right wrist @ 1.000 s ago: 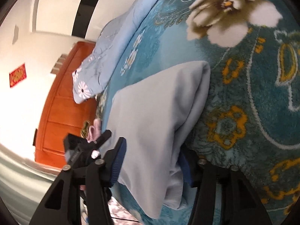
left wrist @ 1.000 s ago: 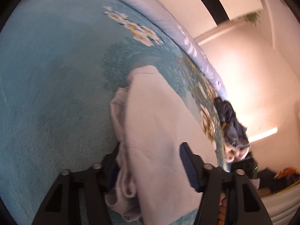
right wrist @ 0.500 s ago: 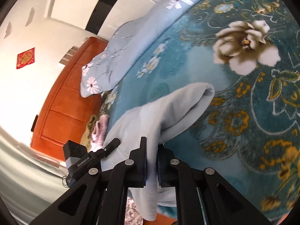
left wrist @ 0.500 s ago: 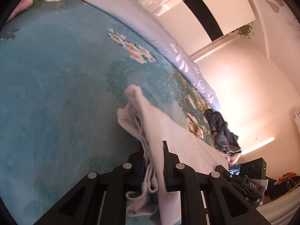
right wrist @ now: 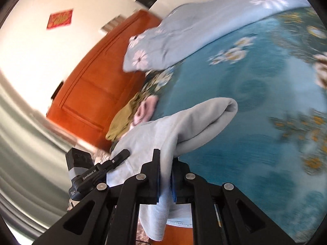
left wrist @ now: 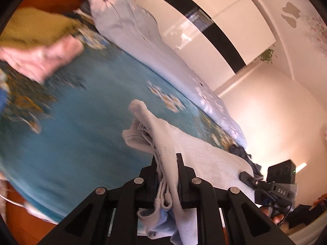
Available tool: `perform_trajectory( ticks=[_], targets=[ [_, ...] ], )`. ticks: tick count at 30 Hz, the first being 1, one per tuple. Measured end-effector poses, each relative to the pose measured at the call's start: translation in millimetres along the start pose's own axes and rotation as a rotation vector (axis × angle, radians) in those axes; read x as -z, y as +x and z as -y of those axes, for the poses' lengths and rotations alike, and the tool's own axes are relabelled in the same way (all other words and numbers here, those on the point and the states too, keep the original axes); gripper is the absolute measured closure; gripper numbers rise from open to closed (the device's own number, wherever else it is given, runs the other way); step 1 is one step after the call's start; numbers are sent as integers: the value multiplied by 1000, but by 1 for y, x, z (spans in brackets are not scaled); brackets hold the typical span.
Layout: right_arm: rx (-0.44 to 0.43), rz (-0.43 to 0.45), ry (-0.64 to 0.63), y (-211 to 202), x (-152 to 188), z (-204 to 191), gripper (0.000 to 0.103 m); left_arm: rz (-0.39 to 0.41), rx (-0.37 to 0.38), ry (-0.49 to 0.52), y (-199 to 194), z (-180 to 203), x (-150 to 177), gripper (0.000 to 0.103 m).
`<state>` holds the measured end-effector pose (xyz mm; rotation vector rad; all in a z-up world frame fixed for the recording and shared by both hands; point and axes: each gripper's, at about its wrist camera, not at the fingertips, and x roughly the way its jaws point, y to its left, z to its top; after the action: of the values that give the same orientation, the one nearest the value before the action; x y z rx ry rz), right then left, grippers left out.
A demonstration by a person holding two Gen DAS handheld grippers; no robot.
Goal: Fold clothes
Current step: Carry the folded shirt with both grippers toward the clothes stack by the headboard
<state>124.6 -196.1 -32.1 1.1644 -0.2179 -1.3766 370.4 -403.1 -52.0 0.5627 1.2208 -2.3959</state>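
Observation:
A pale grey folded garment (left wrist: pixel 196 153) hangs between my two grippers above a teal flowered blanket (left wrist: pixel 71 143). My left gripper (left wrist: pixel 166 163) is shut on one bunched end of it, with layered hems trailing down between the fingers. My right gripper (right wrist: pixel 165 163) is shut on the other end of the same garment (right wrist: pixel 194 122), whose folded edge curls over to the right. Each view shows the other gripper's camera body at the garment's far side.
A pale blue flowered quilt (left wrist: pixel 143 36) lies along the far side of the bed. Folded pink (left wrist: pixel 45 59) and olive (left wrist: pixel 34 28) clothes sit near the orange wooden headboard (right wrist: pixel 92 85). A dark heap of clothes (left wrist: pixel 243 153) lies at the other end.
Both grippers closed on the grey garment's ends about half a second ago and have since lifted it off the blanket, swinging toward the headboard; both views are blurred by motion.

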Motion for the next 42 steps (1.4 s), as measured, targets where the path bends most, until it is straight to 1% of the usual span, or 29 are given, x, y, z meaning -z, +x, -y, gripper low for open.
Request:
perform_trajectory(
  ticks=[4,7,10,14,17,20,22,24,27,29,30,32,34,36,38,41,42],
  targets=[
    [-17,-69,-78,55,-21,-40,94,64,-55,1,-35,-30,-39,88],
    [-26,-110,-129,100,-41,-73,94,106,-113,6,-57,-55,-75,88],
    [-40,-143,-157,149,-62,-103,94,137,-189,32,-73,-80,-117,88],
    [-33,-185,-220,214,-92,-144,94,168,-261,53,-93,-115,-167,88],
    [-46,-182,-259,261,-120,-179,94,204,-316,68,-108,-145,-213,88],
    [-73,-137,-276,302,-142,-208,94,261,-346,71,-119,-170,-245,88],
    [-79,-106,-263,331,-149,-215,94,306,-366,66,-126,-188,-265,88],
    [-59,-95,-258,360,-153,-215,93,294,-405,23,-116,-216,-270,87],
    [16,-174,-255,415,-146,-197,92,275,-463,-41,-101,-258,-277,87],
    [71,-239,-261,442,-134,-182,92,259,-503,-82,-91,-285,-281,87],
    [85,-242,-277,448,-128,-177,92,236,-533,-87,-84,-295,-275,87],
    [68,-230,-298,447,-123,-171,91,230,-551,-74,-80,-305,-266,84],
    [58,-241,-308,444,-120,-168,90,236,-535,-90,-83,-313,-262,77],
    [72,-246,-323,440,-122,-167,83,249,-517,-124,-91,-316,-262,73],
    [100,-243,-353,432,-129,-169,77,254,-513,-137,-101,-315,-265,69],
    [144,-220,-396,414,-138,-172,76,272,-552,-116,-120,-303,-268,66],
    [155,-208,-408,408,-141,-174,76,295,-581,-106,-129,-297,-268,65]
  ],
)
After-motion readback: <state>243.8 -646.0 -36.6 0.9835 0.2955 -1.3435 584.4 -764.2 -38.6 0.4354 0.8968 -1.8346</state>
